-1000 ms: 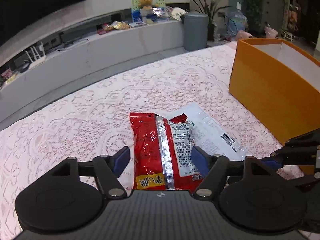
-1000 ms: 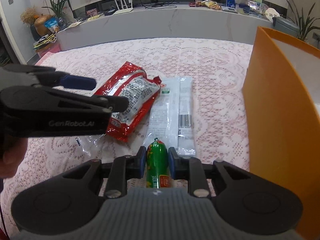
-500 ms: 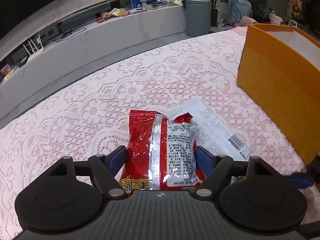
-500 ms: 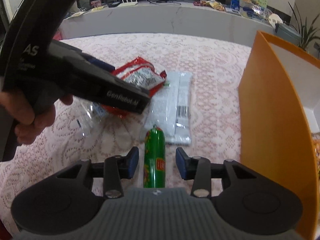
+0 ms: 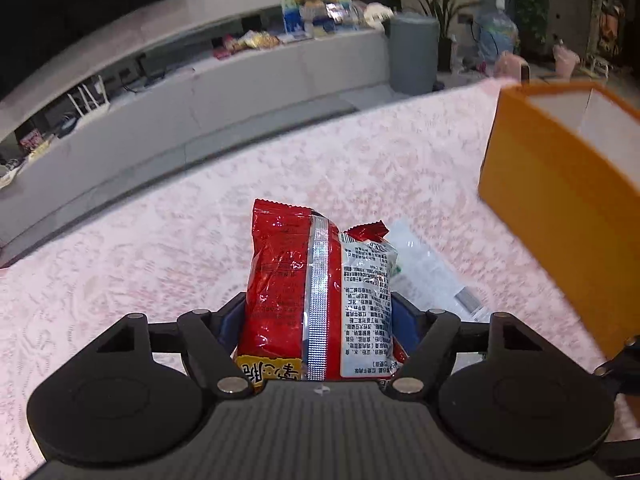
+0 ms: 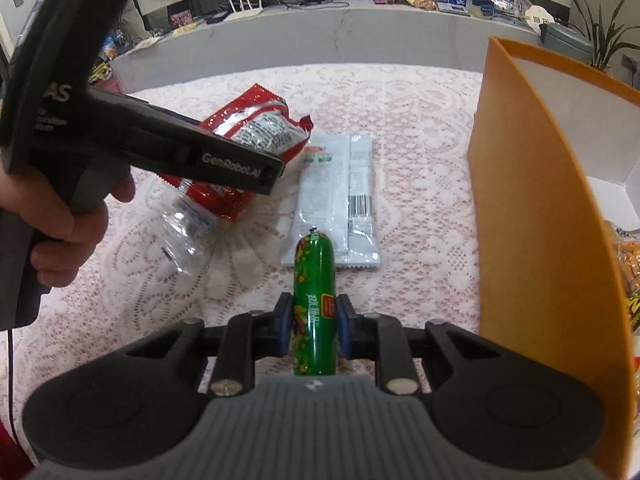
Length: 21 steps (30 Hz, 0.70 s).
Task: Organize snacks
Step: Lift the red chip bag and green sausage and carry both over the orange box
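My left gripper point(image 5: 320, 320) is shut on a red snack bag point(image 5: 316, 292) and holds it tilted up off the pink lace tablecloth point(image 5: 160, 248). In the right wrist view the red bag point(image 6: 252, 128) sticks out past the left gripper's body point(image 6: 168, 148). My right gripper point(image 6: 314, 330) is shut on a green sausage stick point(image 6: 315, 304) just above the cloth. A white snack packet point(image 6: 340, 196) lies flat ahead of it and also shows in the left wrist view point(image 5: 432, 276). The orange box point(image 6: 532, 208) stands to the right.
A clear plastic wrapper point(image 6: 188, 232) lies on the cloth under the left gripper. Yellow snack bags point(image 6: 628, 272) sit inside the orange box point(image 5: 560, 196). A grey counter point(image 5: 240, 80) with clutter and a bin point(image 5: 412, 56) stand beyond the table.
My left gripper closed on the red bag and lifted it. My right gripper opened around the green sausage half a second ago and has shut on it again.
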Each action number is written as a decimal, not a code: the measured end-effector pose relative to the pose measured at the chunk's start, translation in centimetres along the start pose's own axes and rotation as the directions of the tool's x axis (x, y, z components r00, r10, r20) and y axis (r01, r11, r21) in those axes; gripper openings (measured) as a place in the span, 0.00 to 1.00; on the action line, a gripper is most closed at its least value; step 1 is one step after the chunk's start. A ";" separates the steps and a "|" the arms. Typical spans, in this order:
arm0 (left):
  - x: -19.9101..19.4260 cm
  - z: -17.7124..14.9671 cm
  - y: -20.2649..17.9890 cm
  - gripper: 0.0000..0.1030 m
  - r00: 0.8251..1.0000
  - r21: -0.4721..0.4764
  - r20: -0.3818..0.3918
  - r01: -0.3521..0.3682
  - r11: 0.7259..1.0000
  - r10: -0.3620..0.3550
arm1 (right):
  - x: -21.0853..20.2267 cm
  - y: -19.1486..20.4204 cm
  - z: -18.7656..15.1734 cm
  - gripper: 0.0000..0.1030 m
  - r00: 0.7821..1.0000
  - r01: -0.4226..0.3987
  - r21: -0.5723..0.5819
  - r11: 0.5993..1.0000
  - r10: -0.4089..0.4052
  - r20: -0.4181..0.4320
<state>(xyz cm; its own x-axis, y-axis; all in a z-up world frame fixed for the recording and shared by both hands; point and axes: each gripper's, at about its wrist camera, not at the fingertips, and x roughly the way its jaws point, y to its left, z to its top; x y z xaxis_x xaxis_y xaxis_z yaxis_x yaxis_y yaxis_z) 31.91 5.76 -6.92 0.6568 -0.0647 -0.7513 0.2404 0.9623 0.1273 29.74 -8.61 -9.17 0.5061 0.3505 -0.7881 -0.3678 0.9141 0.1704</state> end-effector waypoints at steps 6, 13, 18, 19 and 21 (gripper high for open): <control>-4.7 0.2 -0.3 0.81 1.000 -0.041 0.012 -0.006 0.999 0.006 | -3.1 -0.2 0.3 0.20 0.998 -0.056 0.036 0.998 0.054 0.045; -9.6 0.3 -2.8 0.81 0.999 -0.055 0.028 0.046 0.997 -0.044 | -8.9 -0.9 0.7 0.20 0.988 -0.097 0.041 0.994 0.091 0.127; -12.6 1.2 -6.6 0.81 0.991 0.007 0.076 0.112 0.994 -0.113 | -12.4 -3.5 0.3 0.20 0.986 -0.068 0.070 0.995 0.056 0.154; -13.0 1.5 -7.4 0.81 0.988 0.018 0.081 0.127 0.992 -0.128 | -13.2 -4.4 0.2 0.20 0.986 -0.053 0.075 0.996 0.040 0.162; -13.5 2.3 -8.9 0.81 0.984 0.032 0.090 0.154 0.988 -0.156 | -14.8 -6.2 0.1 0.20 0.984 -0.015 0.092 0.996 -0.002 0.177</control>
<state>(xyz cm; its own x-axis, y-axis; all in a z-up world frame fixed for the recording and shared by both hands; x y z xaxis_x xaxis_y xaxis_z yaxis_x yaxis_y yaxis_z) 22.55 -2.54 3.54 0.6729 -0.2374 -0.7006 0.3613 0.9319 0.0311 24.64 -19.42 1.47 0.6365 0.3792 -0.6716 -0.3017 0.9238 0.2356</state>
